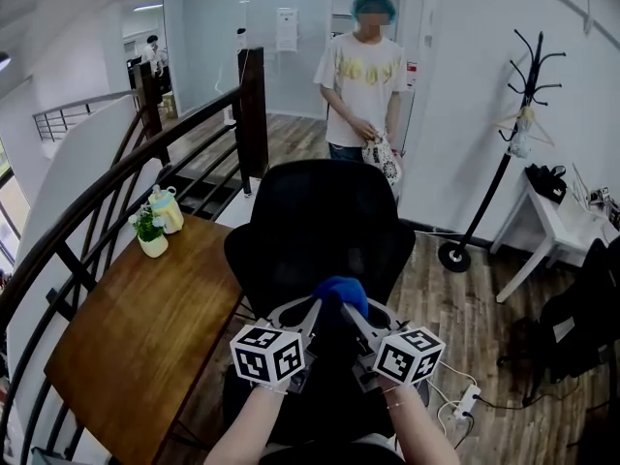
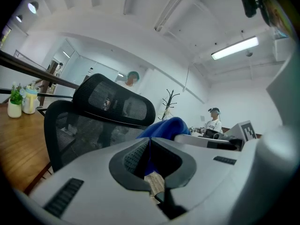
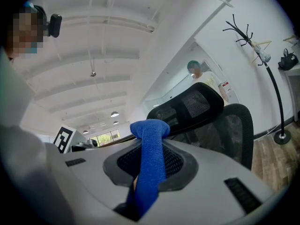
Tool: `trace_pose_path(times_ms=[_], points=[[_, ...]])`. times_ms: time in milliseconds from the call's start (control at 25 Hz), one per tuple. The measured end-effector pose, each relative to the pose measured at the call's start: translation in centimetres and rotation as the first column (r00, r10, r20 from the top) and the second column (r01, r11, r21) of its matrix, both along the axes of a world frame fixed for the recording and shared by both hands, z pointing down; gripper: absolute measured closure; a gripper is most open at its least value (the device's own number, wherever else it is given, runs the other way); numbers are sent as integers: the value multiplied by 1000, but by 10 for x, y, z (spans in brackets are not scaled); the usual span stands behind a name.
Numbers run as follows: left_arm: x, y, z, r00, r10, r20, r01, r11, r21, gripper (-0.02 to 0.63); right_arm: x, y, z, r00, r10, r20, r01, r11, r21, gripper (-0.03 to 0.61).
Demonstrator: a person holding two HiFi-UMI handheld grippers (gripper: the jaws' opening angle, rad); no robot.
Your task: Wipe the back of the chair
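Both grippers pinch blue cloth; pot holds plant.

Left gripper and right gripper: pale grey shells, dark ribbed jaws; marker cubes (black-and-white squares)

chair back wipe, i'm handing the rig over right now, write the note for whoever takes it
Left tongs: shut on the blue cloth.
Right tongs: shut on the same cloth.
The cloth is bunched between the two, held up by the back of the black mesh office chair; contact can't be told.
Done: cloth in grip, at the chair.
Left: wipe the chair's back; no wiped patch shows.
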State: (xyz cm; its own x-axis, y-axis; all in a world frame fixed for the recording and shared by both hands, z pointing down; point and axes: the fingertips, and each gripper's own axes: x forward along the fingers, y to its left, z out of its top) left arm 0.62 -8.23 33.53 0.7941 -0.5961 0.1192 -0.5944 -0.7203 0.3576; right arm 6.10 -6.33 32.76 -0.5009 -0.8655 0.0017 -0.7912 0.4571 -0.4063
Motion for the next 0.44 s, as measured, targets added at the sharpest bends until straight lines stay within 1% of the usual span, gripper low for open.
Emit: trace_pose_path(times_ms=[160, 320, 440], points=[[2, 3, 4, 1000, 9, 7, -9, 1000, -5, 595, 0, 3, 2, 1000, 2, 17, -2, 1000, -2, 499], [5, 2, 4, 1000, 14, -9, -14, 1000, -9, 595, 3, 3, 3, 1000, 9, 13, -9, 1000, -2, 499], [5, 1, 3, 1000, 13, -6, -13, 1000, -8, 595, 2, 3, 5, 1000, 9, 11, -9, 1000, -4, 499]])
